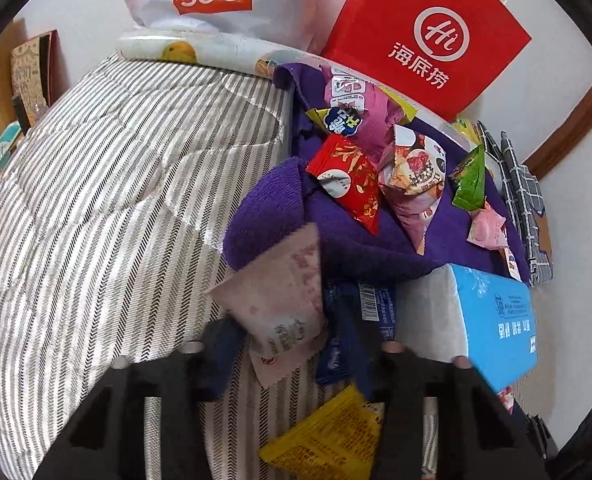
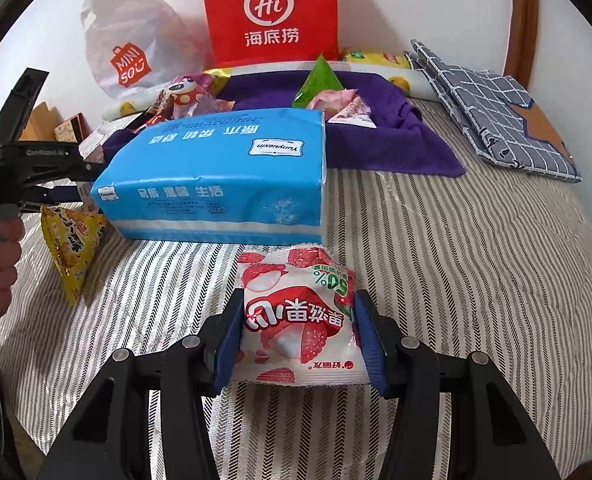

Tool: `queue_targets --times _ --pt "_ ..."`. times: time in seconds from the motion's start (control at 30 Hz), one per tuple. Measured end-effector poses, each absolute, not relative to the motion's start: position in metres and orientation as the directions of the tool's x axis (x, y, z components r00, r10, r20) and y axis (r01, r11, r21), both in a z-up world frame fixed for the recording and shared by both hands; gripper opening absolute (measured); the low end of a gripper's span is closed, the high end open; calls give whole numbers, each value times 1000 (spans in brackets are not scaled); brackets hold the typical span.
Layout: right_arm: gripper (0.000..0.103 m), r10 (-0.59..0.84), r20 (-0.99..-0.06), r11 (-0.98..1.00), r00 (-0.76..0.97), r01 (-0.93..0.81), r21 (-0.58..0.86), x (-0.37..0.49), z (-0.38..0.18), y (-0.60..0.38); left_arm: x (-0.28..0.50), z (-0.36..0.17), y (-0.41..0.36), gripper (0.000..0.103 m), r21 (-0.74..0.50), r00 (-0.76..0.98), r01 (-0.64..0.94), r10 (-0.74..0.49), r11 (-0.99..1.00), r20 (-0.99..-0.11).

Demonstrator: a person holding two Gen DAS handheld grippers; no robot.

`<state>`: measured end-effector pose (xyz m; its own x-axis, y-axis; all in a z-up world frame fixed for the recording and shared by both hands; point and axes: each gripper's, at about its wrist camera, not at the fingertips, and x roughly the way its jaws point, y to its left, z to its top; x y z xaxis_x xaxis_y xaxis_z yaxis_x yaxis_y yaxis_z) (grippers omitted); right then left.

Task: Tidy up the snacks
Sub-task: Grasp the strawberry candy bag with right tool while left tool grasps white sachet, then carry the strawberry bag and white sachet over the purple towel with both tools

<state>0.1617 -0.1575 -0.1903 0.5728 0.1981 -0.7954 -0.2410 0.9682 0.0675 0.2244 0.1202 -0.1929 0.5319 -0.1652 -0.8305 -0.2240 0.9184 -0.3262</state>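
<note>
The right hand-held gripper (image 2: 298,334) has its blue pads pressed on both sides of a white lychee snack packet (image 2: 298,320), holding it just above the striped bed cover (image 2: 456,280), right in front of the blue tissue pack (image 2: 215,176). The left hand-held gripper (image 1: 291,344) is closed, seemingly pinching a pale pink wrapper (image 1: 279,300), though blur hides the contact. More snacks lie on the purple towel (image 1: 348,240), and a yellow snack packet (image 2: 71,248) lies beside the tissue pack.
</note>
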Motion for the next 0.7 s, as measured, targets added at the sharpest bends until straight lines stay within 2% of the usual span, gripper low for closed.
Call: queue_targets --times 0.27,0.7 --pt "53 200 -778 972 596 -220 81 155 -183 -164 209 -182 120 32 -308 547 -208 -150 928 -823" --pt "53 169 -750 984 640 -157 87 132 -158 -177 154 -137 120 32 -325 640 -158 -154 933 -753"
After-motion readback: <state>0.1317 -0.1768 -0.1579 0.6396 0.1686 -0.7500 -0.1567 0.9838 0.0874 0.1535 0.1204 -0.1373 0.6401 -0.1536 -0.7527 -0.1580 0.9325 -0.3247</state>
